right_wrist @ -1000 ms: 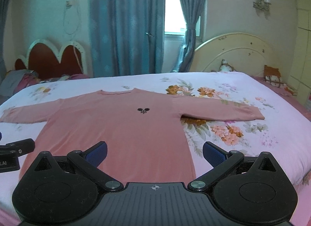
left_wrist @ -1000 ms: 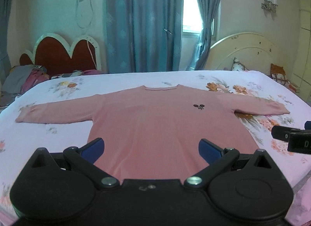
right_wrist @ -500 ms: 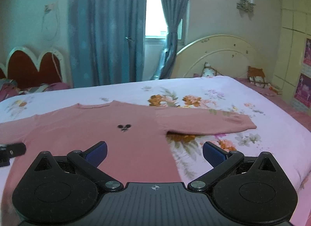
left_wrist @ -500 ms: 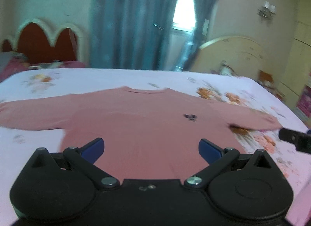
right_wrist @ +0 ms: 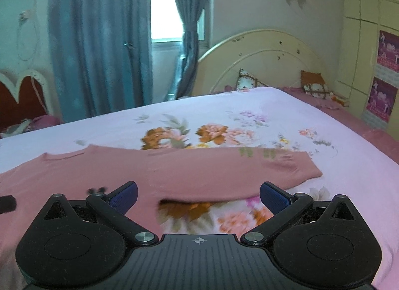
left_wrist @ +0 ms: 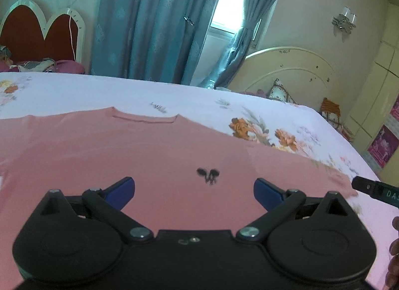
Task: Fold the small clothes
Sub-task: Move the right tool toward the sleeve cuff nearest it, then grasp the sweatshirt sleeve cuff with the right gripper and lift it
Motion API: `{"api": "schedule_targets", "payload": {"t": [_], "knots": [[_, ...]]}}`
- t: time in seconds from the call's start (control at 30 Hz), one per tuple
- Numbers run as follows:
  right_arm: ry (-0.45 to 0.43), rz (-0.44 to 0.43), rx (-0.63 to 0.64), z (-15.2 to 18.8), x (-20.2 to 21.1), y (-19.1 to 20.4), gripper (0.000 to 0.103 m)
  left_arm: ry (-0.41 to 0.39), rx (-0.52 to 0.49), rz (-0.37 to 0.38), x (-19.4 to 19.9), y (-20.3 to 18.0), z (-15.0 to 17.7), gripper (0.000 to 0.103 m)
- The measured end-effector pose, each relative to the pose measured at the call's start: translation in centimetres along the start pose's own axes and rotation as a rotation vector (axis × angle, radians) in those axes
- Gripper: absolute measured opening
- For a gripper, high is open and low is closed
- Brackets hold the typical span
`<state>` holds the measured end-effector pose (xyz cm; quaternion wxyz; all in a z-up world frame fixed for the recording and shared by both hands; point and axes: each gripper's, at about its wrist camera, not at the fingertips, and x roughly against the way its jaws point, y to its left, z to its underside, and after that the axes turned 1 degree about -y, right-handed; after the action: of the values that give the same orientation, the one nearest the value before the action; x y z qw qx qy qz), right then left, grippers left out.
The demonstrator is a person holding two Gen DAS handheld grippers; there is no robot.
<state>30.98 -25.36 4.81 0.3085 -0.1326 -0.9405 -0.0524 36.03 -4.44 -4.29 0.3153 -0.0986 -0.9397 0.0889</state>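
Pink and long-sleeved, the sweater (left_wrist: 154, 155) is seen in the left wrist view laid flat on the floral bedsheet (left_wrist: 74, 90), front up, with its neckline pointed away toward the curtains (left_wrist: 159, 23) and its sleeves stretched out to both sides, so that the long axis runs left to right across the bed. A small black emblem (left_wrist: 208, 175) is shown on the chest. The left gripper (left_wrist: 194, 191) is held above the chest with its blue fingers spread wide, nothing between them. The black tip of the other tool is seen at the right edge, just beside the cuff of the far sleeve.

In the right wrist view, the sweater's sleeve (right_wrist: 249, 167) is seen lying straight along the sheet, its cuff pointed right toward the cream headboard (right_wrist: 261, 60). The right gripper (right_wrist: 198, 196) is held over the lower edge of the sleeve, near the armpit, with its fingers parted and empty. Two patterned pillows (right_wrist: 249, 82) are propped against the headboard.
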Motion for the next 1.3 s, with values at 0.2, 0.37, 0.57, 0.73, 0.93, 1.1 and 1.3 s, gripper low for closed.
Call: {"api": "schedule_targets", "payload": {"t": [0.2,0.37,0.57,0.73,0.93,1.1,1.3], "knots": [[0.025,0.042,-0.062,-0.9,-5.2,-4.9,0.103,-0.021,0.015,-0.078,-4.0,-1.8,-0.7,0.102],[0.046,0.082,-0.148,-0.5,-8.6,-9.7,0.080,0.033,-0.006,-0.130,-7.2,-2.8,-1.2,0.102],[0.087,0.131,-0.342,0.6,-12.9,-17.0,0.055,0.073,-0.074,-0.169,-9.6,-3.4,-0.8,0.102],[0.105,0.152,-0.454,1.6,-15.1,-21.4,0.043,0.122,-0.092,-0.197,-11.3,-3.6,-0.3,0.102],[0.125,0.136,-0.522,2.3,-17.0,-24.3,0.042,0.134,-0.112,-0.180,-12.4,-4.8,-0.6,0.102],[0.094,0.047,-0.669,3.3,-18.2,-26.9,0.042,0.170,-0.062,-0.150,-13.3,-4.7,-1.4,0.102],[0.067,-0.043,-0.783,4.2,-19.6,-29.6,0.006,0.180,0.006,-0.114,-12.9,-3.3,-2.0,0.102]]}}
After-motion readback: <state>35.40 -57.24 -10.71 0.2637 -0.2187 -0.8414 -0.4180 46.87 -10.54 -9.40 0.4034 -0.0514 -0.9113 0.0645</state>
